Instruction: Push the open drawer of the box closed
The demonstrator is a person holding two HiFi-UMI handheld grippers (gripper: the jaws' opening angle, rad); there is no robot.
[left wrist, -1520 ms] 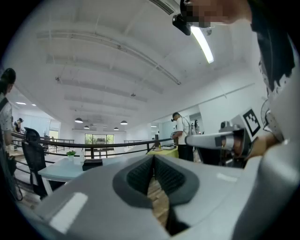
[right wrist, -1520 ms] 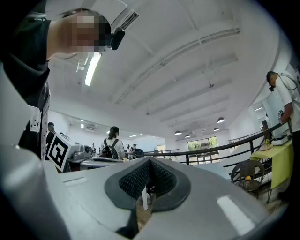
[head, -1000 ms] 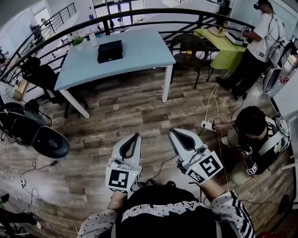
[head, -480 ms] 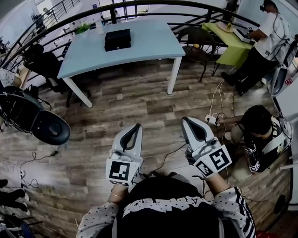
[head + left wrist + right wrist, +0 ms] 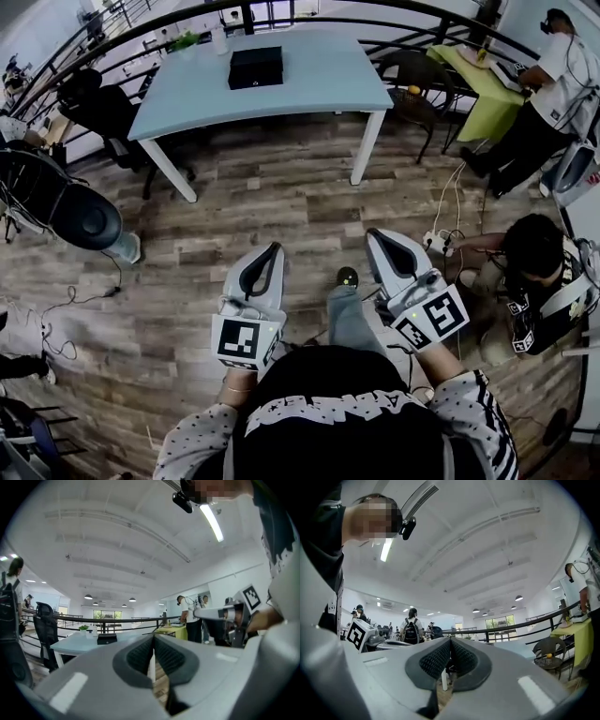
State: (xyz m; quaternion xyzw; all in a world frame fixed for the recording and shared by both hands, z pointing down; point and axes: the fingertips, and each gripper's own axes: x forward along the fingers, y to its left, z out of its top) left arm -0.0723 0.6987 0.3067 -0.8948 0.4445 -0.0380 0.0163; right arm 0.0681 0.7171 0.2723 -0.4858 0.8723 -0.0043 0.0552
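Floor (image 5: 272, 202) open to table (image 5: 319, 94) edge, box (image 5: 256, 67) atop.

Nothing could be read for certain: the white lettering (image 5: 330, 413) across the person's dark shirt (image 5: 328, 373) was too warped to make out.

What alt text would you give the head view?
Seen from above, the left gripper and right gripper are held out over a wooden floor, both with jaws together and empty. The black box sits on a light blue table far ahead.
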